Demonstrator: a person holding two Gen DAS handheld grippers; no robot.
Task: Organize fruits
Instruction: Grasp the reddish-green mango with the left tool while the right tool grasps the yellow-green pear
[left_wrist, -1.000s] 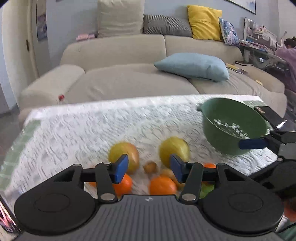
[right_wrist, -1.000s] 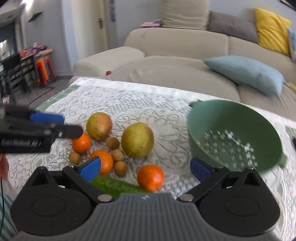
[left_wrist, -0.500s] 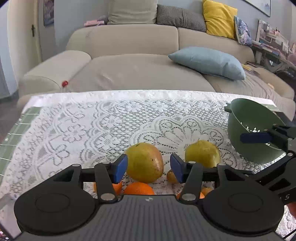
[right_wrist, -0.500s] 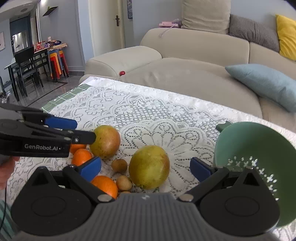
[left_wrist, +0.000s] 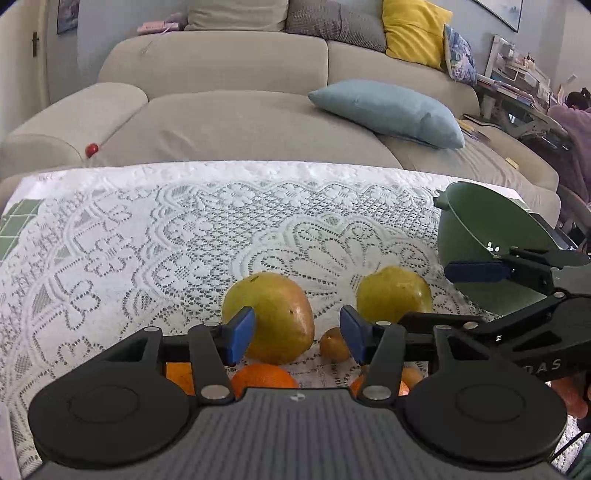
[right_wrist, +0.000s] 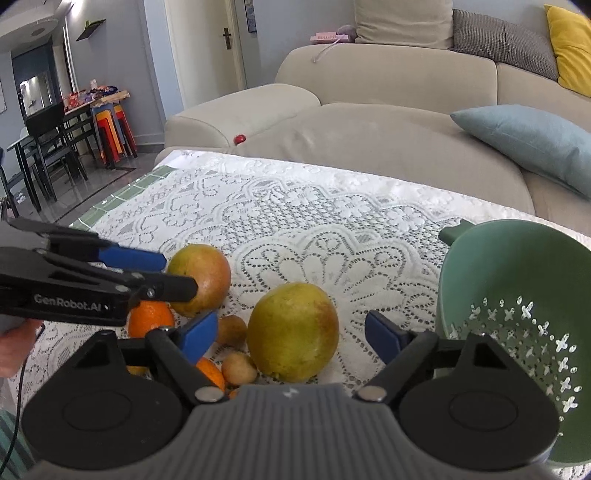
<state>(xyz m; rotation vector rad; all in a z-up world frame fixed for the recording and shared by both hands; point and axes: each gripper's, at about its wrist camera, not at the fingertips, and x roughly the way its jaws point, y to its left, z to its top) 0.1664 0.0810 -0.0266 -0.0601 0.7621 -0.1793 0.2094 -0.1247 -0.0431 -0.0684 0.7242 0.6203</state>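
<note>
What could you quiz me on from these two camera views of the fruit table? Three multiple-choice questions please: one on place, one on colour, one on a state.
1. Where is the colander relative to the fruit, in the right wrist view?
A. right
B. left
C. behind

2. What colour is the colander?
A. green
B. red
C. white

3. What is in the colander?
A. oranges
B. nothing
C. a cushion

Key:
1 A, it stands right of the big yellow-green fruit.
2 A, its wall is plainly green.
3 B, only its bare perforated bottom shows; the oranges lie on the lace tablecloth.
</note>
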